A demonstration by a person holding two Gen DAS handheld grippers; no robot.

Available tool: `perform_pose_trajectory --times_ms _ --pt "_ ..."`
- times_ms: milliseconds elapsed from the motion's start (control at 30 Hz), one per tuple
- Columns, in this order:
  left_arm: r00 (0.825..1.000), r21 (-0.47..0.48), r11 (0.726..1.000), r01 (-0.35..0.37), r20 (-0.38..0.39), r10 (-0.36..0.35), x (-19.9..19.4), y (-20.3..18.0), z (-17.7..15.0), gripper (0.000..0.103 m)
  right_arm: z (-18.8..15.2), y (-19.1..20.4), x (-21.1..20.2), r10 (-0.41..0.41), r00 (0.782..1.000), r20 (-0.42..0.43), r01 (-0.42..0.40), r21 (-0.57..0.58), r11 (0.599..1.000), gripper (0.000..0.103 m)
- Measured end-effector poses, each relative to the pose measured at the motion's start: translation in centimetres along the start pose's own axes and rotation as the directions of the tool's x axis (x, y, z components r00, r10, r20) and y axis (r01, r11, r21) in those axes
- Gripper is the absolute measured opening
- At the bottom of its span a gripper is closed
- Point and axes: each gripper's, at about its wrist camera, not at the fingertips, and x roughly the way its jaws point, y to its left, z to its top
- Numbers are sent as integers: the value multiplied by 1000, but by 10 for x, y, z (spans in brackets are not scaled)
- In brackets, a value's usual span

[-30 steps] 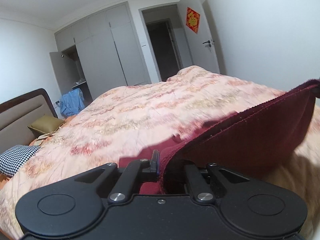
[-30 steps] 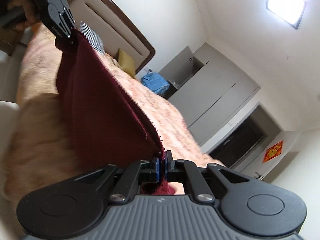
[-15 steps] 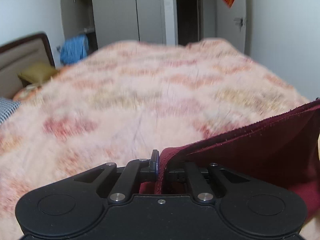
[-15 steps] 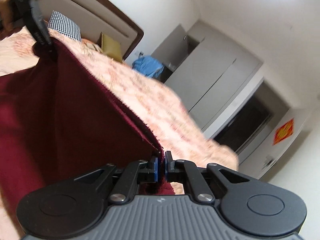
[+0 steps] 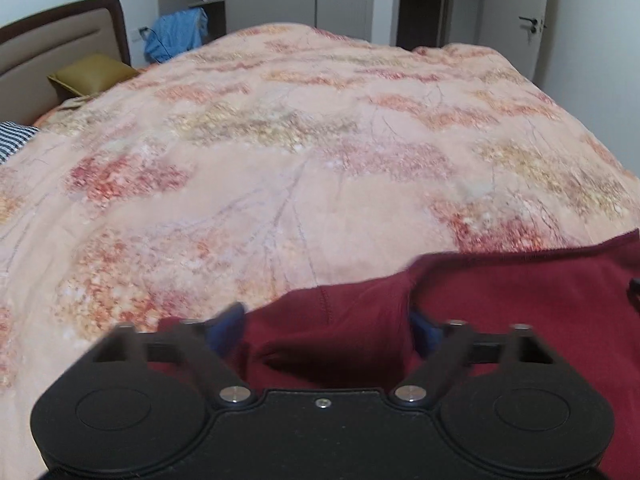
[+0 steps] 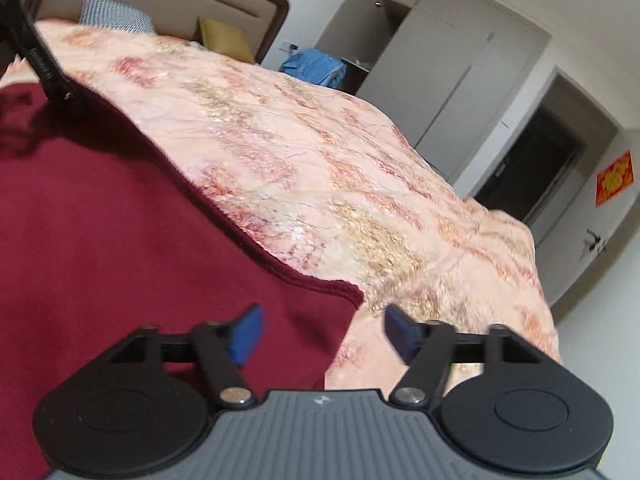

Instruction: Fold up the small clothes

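A dark red garment (image 5: 500, 292) lies on the pink patterned bedspread (image 5: 300, 168). My left gripper (image 5: 326, 322) is open, jaws wide apart over a rumpled corner of the garment. In the right wrist view the garment (image 6: 120, 248) lies spread flat at the left, its corner between the open jaws of my right gripper (image 6: 322, 330). The left gripper (image 6: 44, 68) shows at the garment's far edge in the right wrist view. Neither gripper holds the cloth.
A headboard (image 5: 60, 44), an olive pillow (image 5: 92, 76) and a checked pillow (image 6: 114, 14) are at the bed's head. A blue cloth (image 5: 176, 36) hangs by the wardrobe (image 6: 432, 72). A door with a red decoration (image 6: 614, 178) stands at the right.
Both grippers came down to the bed and opened, letting go of the red garment. The garment, held up stretched between them before, now lies on the bedspread.
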Motion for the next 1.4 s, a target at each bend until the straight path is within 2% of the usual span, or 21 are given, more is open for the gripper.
perform_pose_trajectory --times_ms 67,133,200,300,433,500,567,633,700,800,833,900,967,1100,1200,1400 --pt "1000 -6 1000 -14 19 14 -6 1 1 100 -7 -9 -7 6 1000 8 -6 44 999 96" --pt "999 -22 999 -28 32 29 -11 5 -1 102 -4 -14 -8 16 1000 21 -18 91 996 101" --pt "999 -38 999 -31 25 32 -12 11 -5 102 -5 -19 -5 18 1000 12 -20 112 993 102" --pt "996 -65 994 -86 -1 86 -9 22 -16 102 -5 -16 11 -51 998 -44 56 114 992 102" --pt "986 -110 980 -167 0 168 2 49 -28 102 -15 -16 29 -126 988 -86 139 156 978 102" --pt "988 -187 971 -152 -20 151 8 68 -32 103 -18 -20 27 -140 987 -79 154 203 967 102" --pt "994 -279 954 -106 -39 99 12 83 -37 102 -19 -24 18 -174 982 -72 187 235 954 103" --pt "996 -317 944 -89 -29 84 8 86 -41 102 -20 -26 1 -229 972 -53 235 247 940 103" --pt "996 -311 946 -89 -1 93 1 83 -44 102 -26 -25 -21 -264 964 -38 265 267 927 103" --pt "994 -303 949 -82 43 99 -10 78 -50 102 -41 -21 -51 -262 964 -31 259 298 919 103" --pt "994 -300 950 -91 32 105 -8 79 -52 102 -47 -18 -56 -262 964 -48 264 294 919 103" --pt "994 -303 947 -109 -8 112 1 81 -55 102 -60 -13 -55 -292 949 -120 315 273 909 103" --pt "994 -303 947 -106 8 113 4 82 -59 103 -72 -15 -50 -296 938 -180 339 292 894 103" --pt "993 -318 942 -105 22 117 -8 80 -59 102 -87 -31 -49 -278 933 -230 352 412 840 103" --pt "994 -312 946 -87 42 105 -28 77 -58 102 -87 -33 -62 -280 933 -225 355 464 811 103" --pt "993 -273 959 -80 65 102 -76 63 -64 102 -67 -16 -91 -254 954 -158 297 413 861 103"
